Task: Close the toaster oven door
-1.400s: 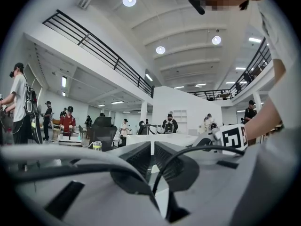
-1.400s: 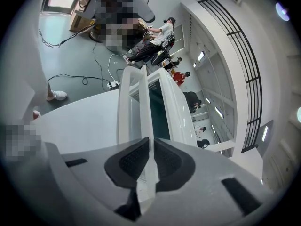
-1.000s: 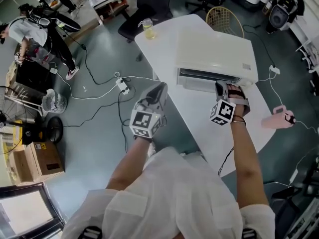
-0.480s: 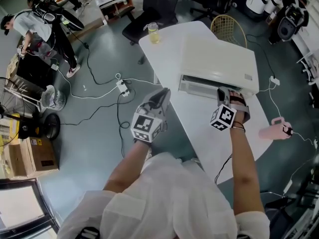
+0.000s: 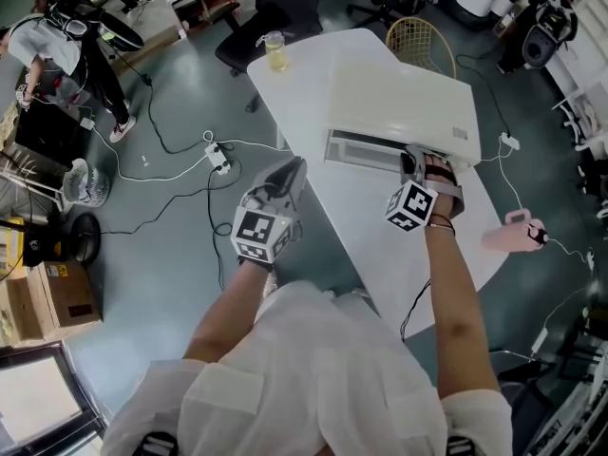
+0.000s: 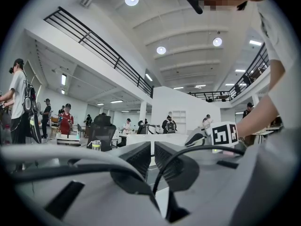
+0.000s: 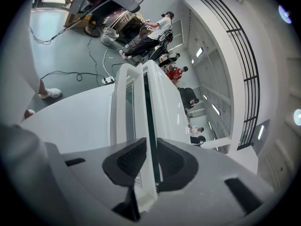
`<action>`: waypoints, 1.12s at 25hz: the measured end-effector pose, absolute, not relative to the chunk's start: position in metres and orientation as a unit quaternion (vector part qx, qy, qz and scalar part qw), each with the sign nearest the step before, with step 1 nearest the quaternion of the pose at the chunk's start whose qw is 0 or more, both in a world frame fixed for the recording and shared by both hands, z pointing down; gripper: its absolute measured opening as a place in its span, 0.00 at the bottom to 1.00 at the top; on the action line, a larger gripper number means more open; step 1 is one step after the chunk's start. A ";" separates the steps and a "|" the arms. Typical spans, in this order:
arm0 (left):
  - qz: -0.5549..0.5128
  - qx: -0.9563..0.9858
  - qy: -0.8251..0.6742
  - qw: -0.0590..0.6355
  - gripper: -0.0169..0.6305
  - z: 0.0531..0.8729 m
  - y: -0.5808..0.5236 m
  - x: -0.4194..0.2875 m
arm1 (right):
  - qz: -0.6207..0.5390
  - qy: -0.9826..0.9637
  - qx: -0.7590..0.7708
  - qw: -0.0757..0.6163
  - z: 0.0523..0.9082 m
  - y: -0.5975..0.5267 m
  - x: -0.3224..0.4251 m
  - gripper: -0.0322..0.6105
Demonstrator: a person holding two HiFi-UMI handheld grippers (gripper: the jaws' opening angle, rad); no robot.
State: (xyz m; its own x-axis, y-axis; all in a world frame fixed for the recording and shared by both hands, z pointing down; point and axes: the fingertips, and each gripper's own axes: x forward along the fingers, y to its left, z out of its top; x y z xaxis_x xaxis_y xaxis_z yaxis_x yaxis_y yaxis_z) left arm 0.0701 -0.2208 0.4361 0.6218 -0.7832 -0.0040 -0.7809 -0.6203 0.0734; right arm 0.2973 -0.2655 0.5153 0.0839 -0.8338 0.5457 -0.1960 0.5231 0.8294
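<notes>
- The right hand-held gripper (image 5: 410,165), at the end of an outstretched forearm, tilts down at the toaster oven (image 5: 404,98) on the desk (image 5: 380,231).
- Its jaws have just been opening. The top edge of the door (image 7: 138,93) stands loosely between them, and a dark slit separates the door from the oven body.
- The left hand-held gripper (image 5: 289,175) is held level beside the desk's edge, jaws close together and empty.
</notes>
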 end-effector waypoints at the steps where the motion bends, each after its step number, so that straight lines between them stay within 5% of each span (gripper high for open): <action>1: -0.019 0.901 -0.432 0.032 0.06 0.436 -0.221 0.073 | -0.263 -0.622 0.413 0.612 0.514 -0.266 0.299 0.16; 28: -0.014 0.890 -0.455 0.031 0.06 0.436 -0.229 0.054 | -0.304 -0.580 0.428 0.623 0.504 -0.288 0.298 0.22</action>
State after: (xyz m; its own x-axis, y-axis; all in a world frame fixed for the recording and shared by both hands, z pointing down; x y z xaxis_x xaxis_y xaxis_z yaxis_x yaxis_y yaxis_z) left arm 0.0543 -0.2289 0.4359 0.5861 -0.8103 0.0040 -0.8085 -0.5845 0.0685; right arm 0.2980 -0.2884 0.5038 0.1429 -0.8752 0.4621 -0.1185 0.4484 0.8860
